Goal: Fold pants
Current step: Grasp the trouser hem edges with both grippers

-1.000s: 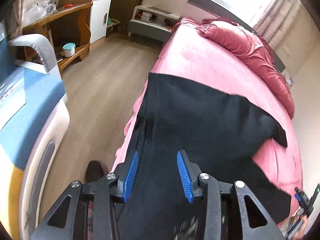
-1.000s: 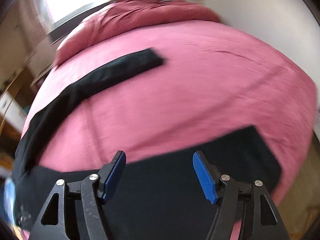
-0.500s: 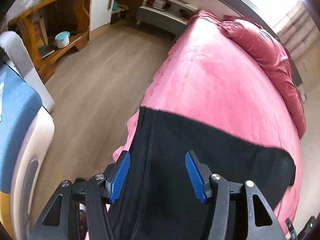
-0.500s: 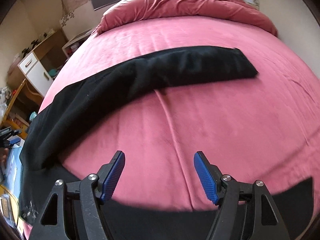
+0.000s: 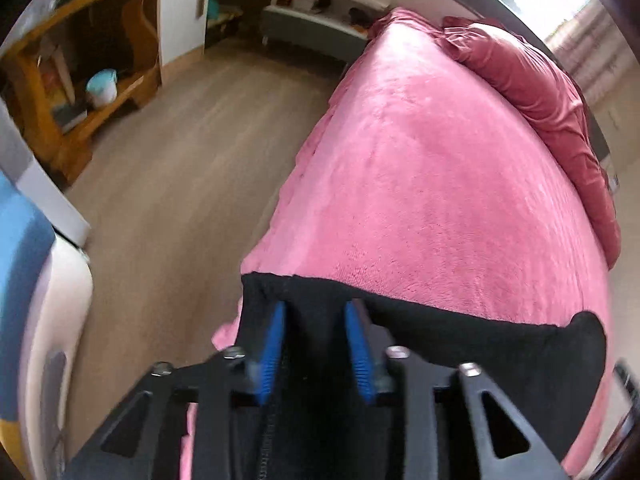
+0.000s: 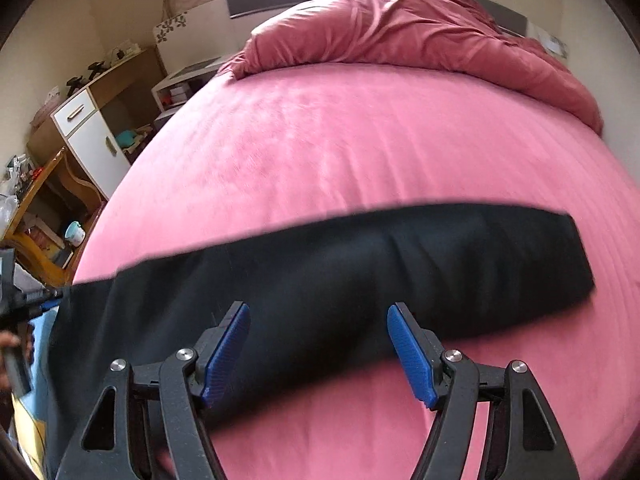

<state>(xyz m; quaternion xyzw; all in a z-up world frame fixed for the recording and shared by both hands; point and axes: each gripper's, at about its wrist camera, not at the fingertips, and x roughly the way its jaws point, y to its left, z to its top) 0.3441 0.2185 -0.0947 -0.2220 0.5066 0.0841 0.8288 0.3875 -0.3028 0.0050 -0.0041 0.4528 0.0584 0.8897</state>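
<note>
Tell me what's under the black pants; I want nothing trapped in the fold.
Under the black pants only the pink bed cover shows, around every visible edge. Whatever lies beneath the cloth itself is covered, so I cannot rule anything out.

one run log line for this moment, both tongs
left tongs: gripping black pants | right tongs: open above pants | pink bed

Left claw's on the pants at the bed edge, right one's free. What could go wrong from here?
1. The left claw pinches bunched cloth of the black pants beside the bed edge; the fabric may slip out or slide toward the floor.
2. The right claw is open above the leg; pulling one-handed could skew the fold.
</note>
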